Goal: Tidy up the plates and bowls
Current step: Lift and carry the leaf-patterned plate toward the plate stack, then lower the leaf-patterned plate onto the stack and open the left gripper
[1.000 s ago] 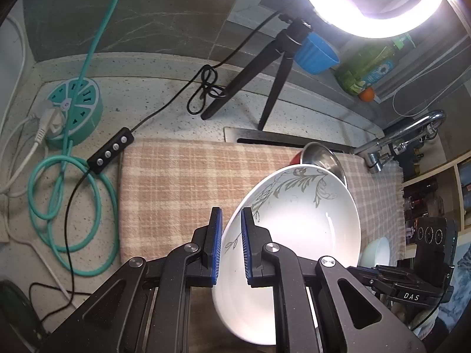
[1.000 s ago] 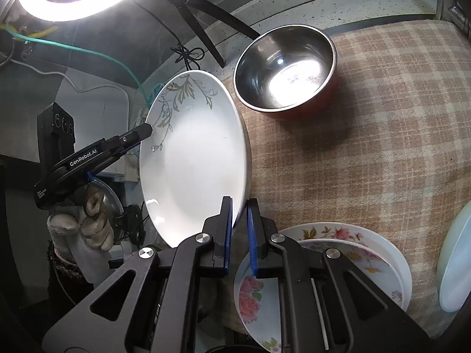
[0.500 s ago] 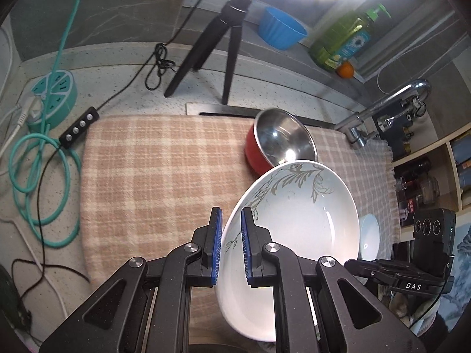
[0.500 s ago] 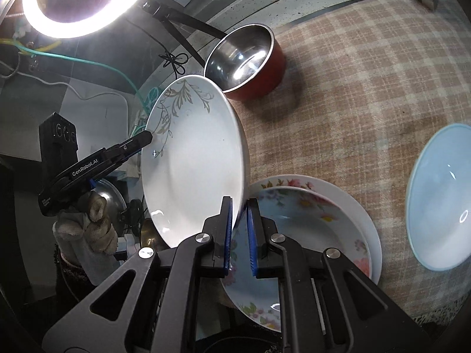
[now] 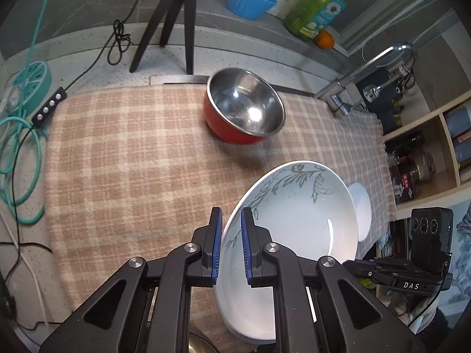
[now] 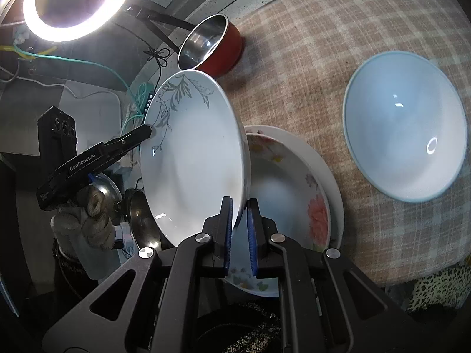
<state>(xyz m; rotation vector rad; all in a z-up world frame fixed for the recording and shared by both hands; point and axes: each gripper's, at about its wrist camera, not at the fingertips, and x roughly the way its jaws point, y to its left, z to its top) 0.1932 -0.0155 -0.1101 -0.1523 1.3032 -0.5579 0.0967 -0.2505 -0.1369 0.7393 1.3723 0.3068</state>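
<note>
White porcelain with a grey leaf print, one deep plate (image 6: 194, 158) hangs tilted, both rims clamped: left hand-held gripper (image 5: 231, 247), right hand-held gripper (image 6: 239, 229). Underneath lie two stacked floral plates (image 6: 294, 194); one pale blue bowl (image 6: 406, 150) and one red steel-lined bowl (image 5: 244, 106) share the checked cloth (image 5: 132, 153).

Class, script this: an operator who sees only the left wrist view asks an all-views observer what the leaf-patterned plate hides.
Operator: What's beneath the plate?
Observer: Floral plates, stacked on the checked cloth, lie beneath the leaf plate.
Operator: Who else grips it?
Observer: The right hand-held gripper clamps its rim.
Operator: Is the lamp on?
Observer: Yes, the ring light glows above the tripod.
</note>
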